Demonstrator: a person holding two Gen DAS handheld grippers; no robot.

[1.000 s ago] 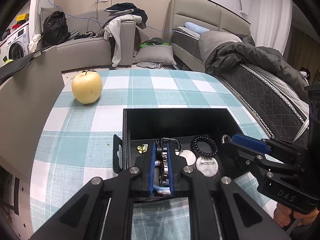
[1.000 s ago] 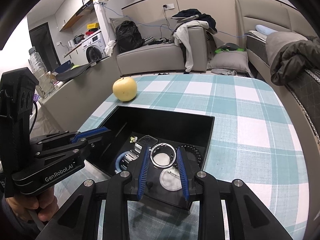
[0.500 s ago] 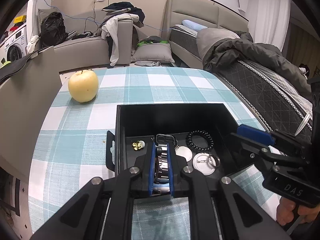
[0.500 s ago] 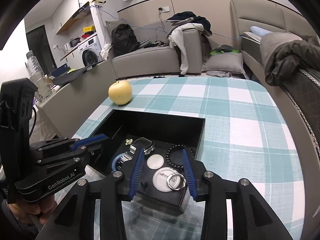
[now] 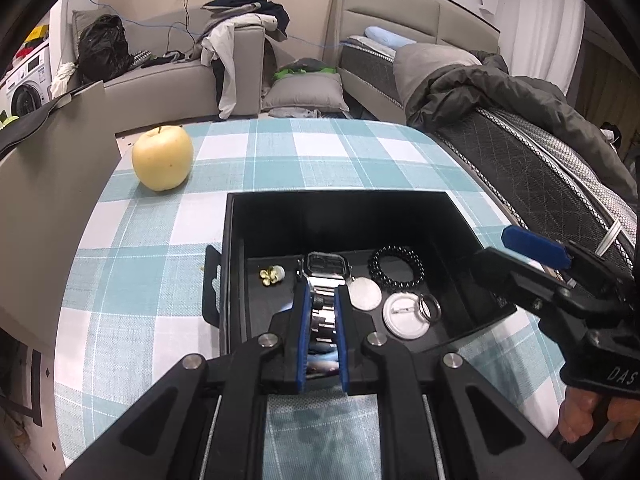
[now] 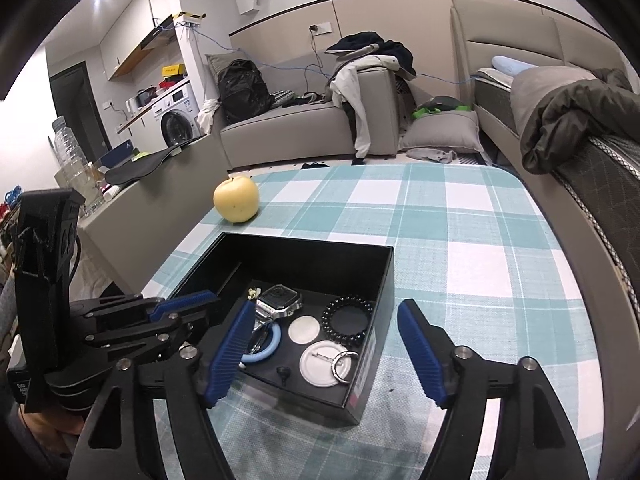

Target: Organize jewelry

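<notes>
Watch [image 5: 325, 280], silver with a metal link band, lies in the black box [image 5: 344, 208], its band running straight back between the fingers of the left gripper [image 5: 322, 304], which pinches it; the square case sits just ahead of the fingertips. To the right of that gripper's tips rest a small silver disc [image 5: 364, 294], a black bead bracelet [image 5: 396, 268] beyond it, and a white round badge [image 5: 404, 316] with a metal ring [image 5: 429, 307] lying on its right edge. Left of the tips lies a small yellow flower earring [image 5: 271, 274]. A light blue bangle [image 6: 264, 346] curves under the watch band, just beside the left finger of the right gripper [image 6: 320, 354].

That right gripper hangs above the near edge of the box with its jaws spread wide and nothing between them. Half a second ago the jaws stood narrower around the ring; a second ago they carried it over the disc. The ring now lies released on the badge, and the tool has pulled back and up. The left gripper keeps its pinch on the band as before.

Beyond the box, to the far left on the checked tablecloth [image 6: 460, 248], sits a yellow apple [image 6: 236, 199].
</notes>
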